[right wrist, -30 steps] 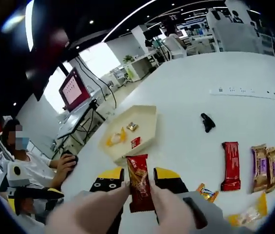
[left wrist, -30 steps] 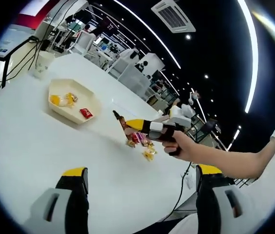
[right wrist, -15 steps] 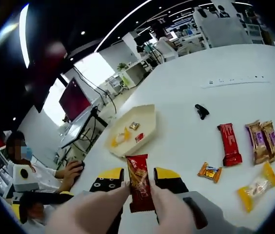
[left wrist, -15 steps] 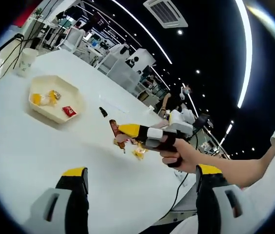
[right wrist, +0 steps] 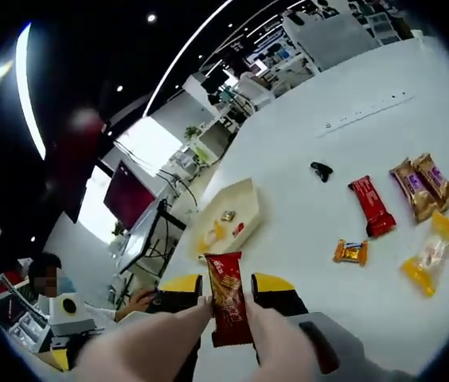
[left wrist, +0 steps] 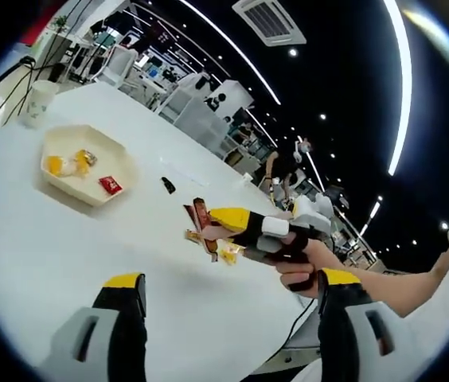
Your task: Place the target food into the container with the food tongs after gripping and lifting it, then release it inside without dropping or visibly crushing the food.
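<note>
My right claw (right wrist: pixel 228 300) pinches the light, crinkly red snack bar (right wrist: pixel 228 309) mid-wrapper; my left claw (left wrist: pixel 228 298) is wide apart, holding nothing.

Left gripper view sits high above the white table (left wrist: pixel 57 239), tilted, looking across at the right gripper (left wrist: pixel 208 225) from the side. Right gripper view looks forward over its own jaws, well above the table. Both share the cream container (left wrist: pixel 81 167) (right wrist: pixel 228 219).
</note>
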{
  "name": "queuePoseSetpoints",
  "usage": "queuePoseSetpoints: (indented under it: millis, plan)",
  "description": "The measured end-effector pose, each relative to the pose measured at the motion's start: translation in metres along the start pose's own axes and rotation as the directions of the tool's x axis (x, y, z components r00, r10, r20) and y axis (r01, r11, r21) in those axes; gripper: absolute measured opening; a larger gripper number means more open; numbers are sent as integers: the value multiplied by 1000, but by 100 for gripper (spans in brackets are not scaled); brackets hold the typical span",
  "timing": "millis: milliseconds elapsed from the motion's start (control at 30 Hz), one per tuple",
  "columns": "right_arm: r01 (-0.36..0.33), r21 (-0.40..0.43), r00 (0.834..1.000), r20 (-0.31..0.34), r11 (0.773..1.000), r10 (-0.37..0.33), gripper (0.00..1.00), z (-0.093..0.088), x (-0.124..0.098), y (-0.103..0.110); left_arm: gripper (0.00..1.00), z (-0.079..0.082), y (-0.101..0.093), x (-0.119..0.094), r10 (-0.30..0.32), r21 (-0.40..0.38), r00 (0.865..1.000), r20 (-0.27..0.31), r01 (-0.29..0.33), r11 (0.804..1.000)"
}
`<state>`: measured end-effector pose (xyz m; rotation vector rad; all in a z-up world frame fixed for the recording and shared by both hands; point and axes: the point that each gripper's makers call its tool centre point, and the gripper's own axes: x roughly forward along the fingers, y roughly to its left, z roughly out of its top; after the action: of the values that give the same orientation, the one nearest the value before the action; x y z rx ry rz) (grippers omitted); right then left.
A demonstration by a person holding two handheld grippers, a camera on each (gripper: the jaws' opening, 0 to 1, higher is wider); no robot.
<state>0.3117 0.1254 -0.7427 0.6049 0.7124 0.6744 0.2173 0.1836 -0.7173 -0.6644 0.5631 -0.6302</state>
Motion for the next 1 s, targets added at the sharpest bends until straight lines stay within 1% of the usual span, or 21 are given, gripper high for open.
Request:
queuePoseSetpoints:
  millis: [167, 267, 433, 600, 633, 700, 767, 900, 1000]
  plan:
    - [-3, 1, 1000, 17, 1000, 3, 23, 2, -8, 2, 99, 8, -9, 4, -53, 9, 998, 35, 52, 999]
    - [-6, 3, 1000, 31, 1000, 6, 23, 3, -13, 5, 99, 9, -12, 6, -69, 5, 997, 34, 69, 998]
    - [-4, 2, 998, 59, 1000, 4, 23, 8, -20, 9, 99, 11, -12, 6, -76, 4, 997, 30, 76, 997]
    - [1, -43, 998, 67, 999, 2, 23, 15, -23, 15, 99, 11, -11, 5, -85, 6, 996, 36, 85, 996]
    - [0, -40, 997, 71, 999, 3, 23, 16, -24, 15, 99, 10, -10, 5, -86, 2, 996, 36, 86, 996]
    - [-7, -28, 994, 113, 1000, 10, 23, 26, -28, 17, 99, 7, -8, 6, -83, -5, 996, 25, 83, 997]
    - [-5, -22, 991, 130, 1000, 7, 23, 29, -31, 16, 99, 4, -8, 7, -85, -1, 996, 4, 85, 996]
    - [0, -34, 991, 130, 999, 4, 23, 28, -33, 17, 99, 9, -10, 8, -95, 5, 995, -1, 95, 995]
    - [0, -37, 992, 123, 999, 5, 23, 26, -34, 17, 99, 17, -8, 7, -91, 9, 996, 16, 91, 996]
